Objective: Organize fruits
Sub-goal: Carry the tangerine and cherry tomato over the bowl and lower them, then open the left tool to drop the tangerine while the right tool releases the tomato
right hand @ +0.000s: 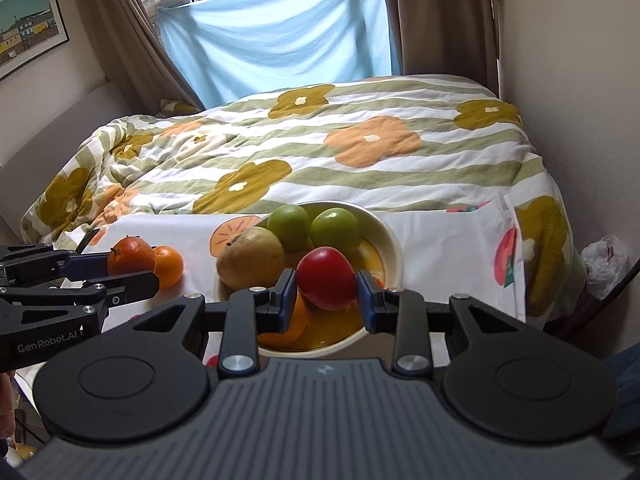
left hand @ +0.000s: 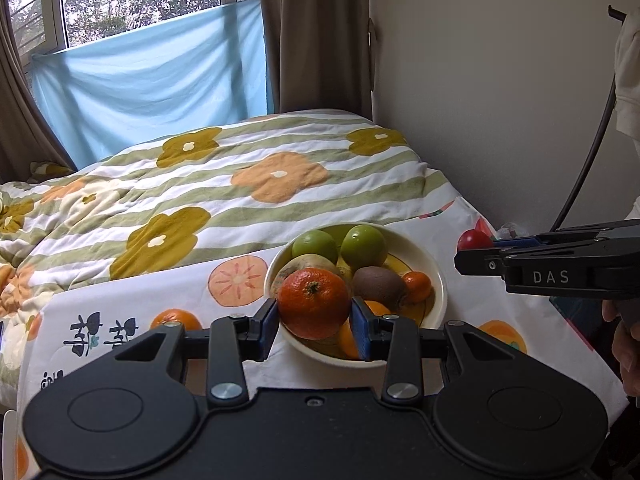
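Left side first: my left gripper (left hand: 313, 326) is clamped on a mandarin (left hand: 313, 303), held just above the near rim of the bowl (left hand: 438, 286). A 2nd orange (right hand: 168, 265) sits on the cloth (right hand: 440, 240) left of the bowl. Moving right, 2 green fruits (right hand: 289, 222), a pear (right hand: 250, 257) and a kiwi (left hand: 378, 285) sit in the bowl. My right gripper (right hand: 326, 294) is squeezing a red tomato (right hand: 326, 277) (looks soft, so gentle). I'd lower each slowly into a gap, then release, so nothing rolls.

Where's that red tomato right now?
The red tomato is gripped in the right tongs, held above the near side of the fruit bowl, just before two green fruits.
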### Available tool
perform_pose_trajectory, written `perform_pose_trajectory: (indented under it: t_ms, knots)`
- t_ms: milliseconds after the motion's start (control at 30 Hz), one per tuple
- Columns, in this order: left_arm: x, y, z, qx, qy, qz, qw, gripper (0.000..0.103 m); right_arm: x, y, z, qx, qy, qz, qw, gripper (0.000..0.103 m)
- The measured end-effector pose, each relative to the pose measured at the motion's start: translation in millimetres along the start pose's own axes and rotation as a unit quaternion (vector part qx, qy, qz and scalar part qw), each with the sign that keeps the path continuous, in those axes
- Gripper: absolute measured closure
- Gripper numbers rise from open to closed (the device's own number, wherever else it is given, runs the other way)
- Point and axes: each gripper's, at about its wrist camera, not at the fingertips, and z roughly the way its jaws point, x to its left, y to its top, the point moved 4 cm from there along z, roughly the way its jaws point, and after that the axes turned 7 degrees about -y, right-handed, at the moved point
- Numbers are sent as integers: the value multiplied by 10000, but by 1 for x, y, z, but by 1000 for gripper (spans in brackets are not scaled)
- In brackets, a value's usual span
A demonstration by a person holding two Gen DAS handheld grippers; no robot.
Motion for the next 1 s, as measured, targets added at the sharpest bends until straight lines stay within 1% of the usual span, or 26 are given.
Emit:
perform_pose_trajectory:
  t_ms: [200,367,533,700,900,933,967,1000]
  knots:
    - [-22,13,34,77,-48,48,9999,61,-36,10,15,28,-58,-27,10000,56]
    - [-33,22,67,189,-11,46,9998,61,-54,14,32,114,-71,-27,9999,56]
    - [-36,29,95,294,190,157,9993,61,-61,14,47,199,-38,-26,9998,56]
    - [-35,32,122,441,302,199,9984,61,-64,15,61,271,10,-34,9996,56]
    - [-34,32,140,557,389,208,9975,59,-62,16,74,321,51,-82,9994,56]
    - [-34,33,140,534,378,218,9976,52,-62,16,75,327,58,-90,9994,56]
    - [-35,33,138,493,356,250,9978,38,-62,16,77,332,60,-97,9994,56]
    - [-36,34,136,441,403,304,9978,29,-61,16,78,336,61,-104,9994,56]
